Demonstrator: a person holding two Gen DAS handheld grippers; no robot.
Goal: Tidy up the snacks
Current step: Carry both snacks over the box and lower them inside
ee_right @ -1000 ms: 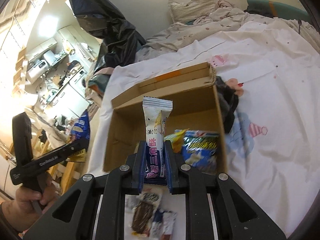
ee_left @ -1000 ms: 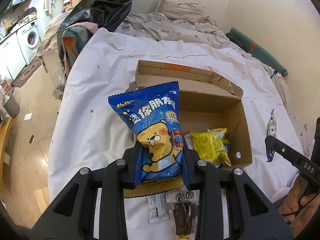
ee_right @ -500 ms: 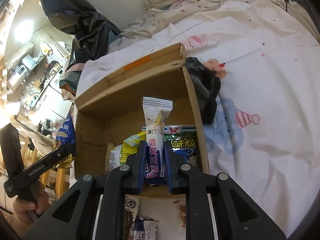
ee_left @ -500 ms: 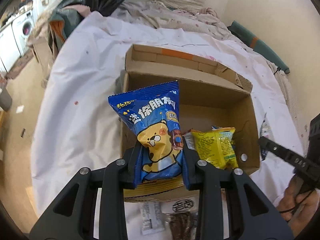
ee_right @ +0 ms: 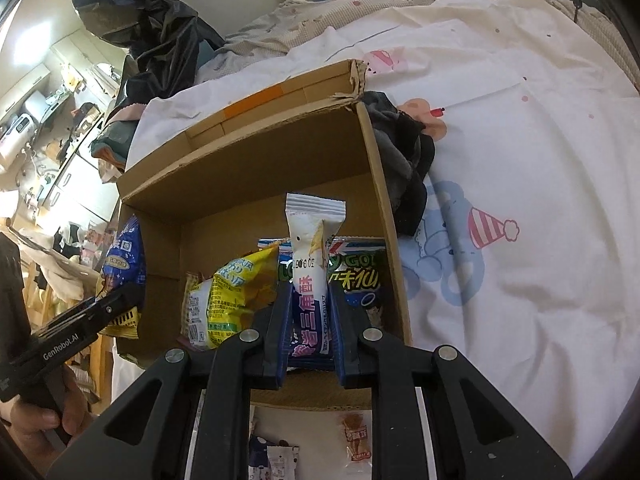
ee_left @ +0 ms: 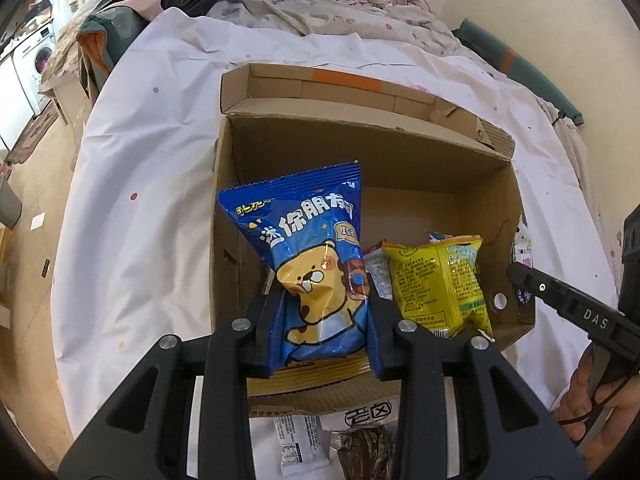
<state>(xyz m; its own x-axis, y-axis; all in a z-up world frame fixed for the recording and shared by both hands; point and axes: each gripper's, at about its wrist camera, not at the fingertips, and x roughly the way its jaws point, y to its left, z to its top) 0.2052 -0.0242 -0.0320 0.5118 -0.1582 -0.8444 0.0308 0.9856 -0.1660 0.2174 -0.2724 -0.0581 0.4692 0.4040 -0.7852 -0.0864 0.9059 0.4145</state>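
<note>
Left gripper (ee_left: 322, 334) squeezes a blue crinkly snack bag with a yellow bear on it (ee_left: 308, 264). Its two black fingers (ee_left: 264, 332) press on the bag's lower sides, and the bag stands up between them, over the left part of the open brown cardboard box (ee_left: 400, 152). Right gripper (ee_right: 308, 334) pinches a thin white and blue snack stick pack (ee_right: 310, 276), held upright over the right part of the same box. Both grippers are closed tight on their packs.

Inside the box lies a yellow plastic snack bag (ee_left: 440, 284), and beside it a blue bag with green letters (ee_right: 356, 280). The box sits on a white bed sheet with little coloured dots (ee_left: 152, 184). More small snack packs (ee_left: 302, 440) lie on the sheet just in front of the box. Dark bundled cloth (ee_right: 404, 160) rests against the box's right wall. A rumpled grey blanket (ee_left: 320, 8) lies farther back.
</note>
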